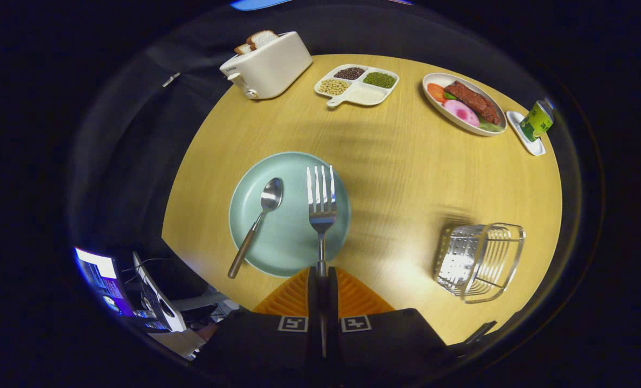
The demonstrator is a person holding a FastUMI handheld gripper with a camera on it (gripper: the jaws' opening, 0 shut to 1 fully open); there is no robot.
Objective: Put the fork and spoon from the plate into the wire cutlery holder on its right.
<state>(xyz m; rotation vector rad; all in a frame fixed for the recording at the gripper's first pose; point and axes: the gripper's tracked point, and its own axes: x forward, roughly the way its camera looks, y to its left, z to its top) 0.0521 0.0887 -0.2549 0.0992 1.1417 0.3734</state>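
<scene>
**Fork clamped in the fingers above the plate**

Between the two fingers, the handle of the fork (321, 205) is pinched, and the gripper (322, 277) is closed on it with both fingers pressed against the thin shaft. The fork points straight ahead from the fingertips, tines outermost, over the right part of the pale green plate (245, 215); whether it touches the plate or is lifted clear cannot be told.

The spoon (258, 221) lies on the left part of the same plate, bowl toward the far side, its brown handle slanting back and hanging over the near rim onto the wooden table (406, 178).

The wire cutlery holder (479, 260) stands to the right of the plate, well apart from it, ahead and to the right of the fingers, with nothing visible inside it.

Beyond the plate, along the far edge of the table, sit a white toaster (269, 67) with bread slices in its slots, a divided tray of beans and grains (357, 85), an oval dish of food (463, 102), and a green can (536, 121) on a small white tray (522, 134).
</scene>
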